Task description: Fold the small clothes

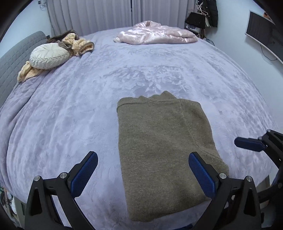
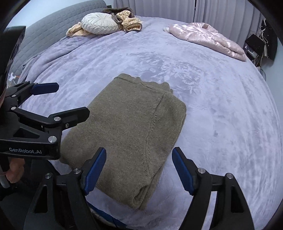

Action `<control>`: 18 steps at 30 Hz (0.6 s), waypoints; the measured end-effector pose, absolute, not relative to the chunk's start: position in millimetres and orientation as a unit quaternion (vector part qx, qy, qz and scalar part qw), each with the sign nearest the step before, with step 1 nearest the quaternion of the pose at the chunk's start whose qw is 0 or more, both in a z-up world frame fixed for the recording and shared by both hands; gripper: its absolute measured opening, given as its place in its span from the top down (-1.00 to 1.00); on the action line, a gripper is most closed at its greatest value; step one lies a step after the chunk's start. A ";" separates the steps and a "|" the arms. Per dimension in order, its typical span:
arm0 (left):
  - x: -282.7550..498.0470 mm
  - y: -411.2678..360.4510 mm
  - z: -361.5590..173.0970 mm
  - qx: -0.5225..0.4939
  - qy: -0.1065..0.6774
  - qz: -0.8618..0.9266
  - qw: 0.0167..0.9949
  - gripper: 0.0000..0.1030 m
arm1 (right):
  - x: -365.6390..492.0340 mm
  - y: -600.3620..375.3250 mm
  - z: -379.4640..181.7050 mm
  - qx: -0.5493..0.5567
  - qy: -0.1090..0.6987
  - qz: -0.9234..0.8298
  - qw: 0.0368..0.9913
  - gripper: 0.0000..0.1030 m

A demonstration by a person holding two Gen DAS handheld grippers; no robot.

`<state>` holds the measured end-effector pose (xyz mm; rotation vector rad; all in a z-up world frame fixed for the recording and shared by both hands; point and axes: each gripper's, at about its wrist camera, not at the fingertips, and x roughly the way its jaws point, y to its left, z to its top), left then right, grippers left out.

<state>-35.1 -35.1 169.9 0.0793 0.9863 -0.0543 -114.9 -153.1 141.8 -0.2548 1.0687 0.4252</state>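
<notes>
Left wrist view
My left gripper (image 1: 143,163): jaws spread wide, nothing between the blue pads, hanging above the near end of the sweater without touching it.
Olive sweater (image 1: 159,150): folded into a neat oblong, flat on the lavender blanket (image 1: 70,115), near the bed's front edge; ribbed collar at the far end, a sleeve seam running down its right side.
My right gripper (image 1: 251,143): comes in from the right edge, only one blue pad plain to see, clear of the sweater; from here I cannot tell its spread.
Far end of bed: a pink satin garment (image 1: 157,34) by the curtains (image 1: 106,14), a round cream cushion (image 1: 49,55) on tan knitwear at the left.
Only here: a dark screen (image 1: 265,33) on the right wall.

Right wrist view
My right gripper (image 2: 139,166): jaws well apart, holding nothing; they straddle the sweater's near right corner from above, pads off the cloth.
Olive sweater (image 2: 123,127): lies slantwise, and the layered fold at its near corner shows its thickness.
My left gripper (image 2: 70,99): at the left edge, fingers parted and empty, one over the sweater's left border.
Only here: my hand (image 2: 15,169) on the left grip, and the grey quilted headboard (image 2: 53,30).
</notes>
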 end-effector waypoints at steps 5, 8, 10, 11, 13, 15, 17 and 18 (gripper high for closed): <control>-37.6 -29.7 159.2 0.046 0.489 0.013 0.871 -1.00 | -128.9 -142.9 139.9 -0.155 0.505 0.193 0.827 -0.56; -39.2 -28.0 156.1 0.046 0.496 0.015 0.867 -1.00 | -132.6 -140.2 136.1 -0.164 0.509 0.195 0.822 -0.56; -40.3 -29.3 155.9 0.050 0.497 0.012 0.866 -1.00 | -132.3 -140.9 134.7 -0.161 0.512 0.193 0.821 -0.56; -40.6 -30.3 156.4 0.052 0.497 0.012 0.866 -1.00 | -131.8 -142.0 134.2 -0.159 0.513 0.193 0.821 -0.56; -41.2 -31.1 157.4 0.056 0.497 0.013 0.866 -1.00 | -131.0 -143.1 133.3 -0.156 0.516 0.190 0.821 -0.56; -41.3 -32.8 158.3 0.056 0.499 0.009 0.865 -1.00 | -130.2 -143.0 132.5 -0.153 0.518 0.189 0.820 -0.56; -40.8 -33.5 159.2 0.053 0.501 0.006 0.864 -1.00 | -129.6 -143.3 132.7 -0.151 0.520 0.188 0.819 -0.56; -40.4 -34.1 159.5 0.052 0.502 0.004 0.863 -1.00 | -129.4 -142.4 132.5 -0.152 0.521 0.188 0.819 -0.56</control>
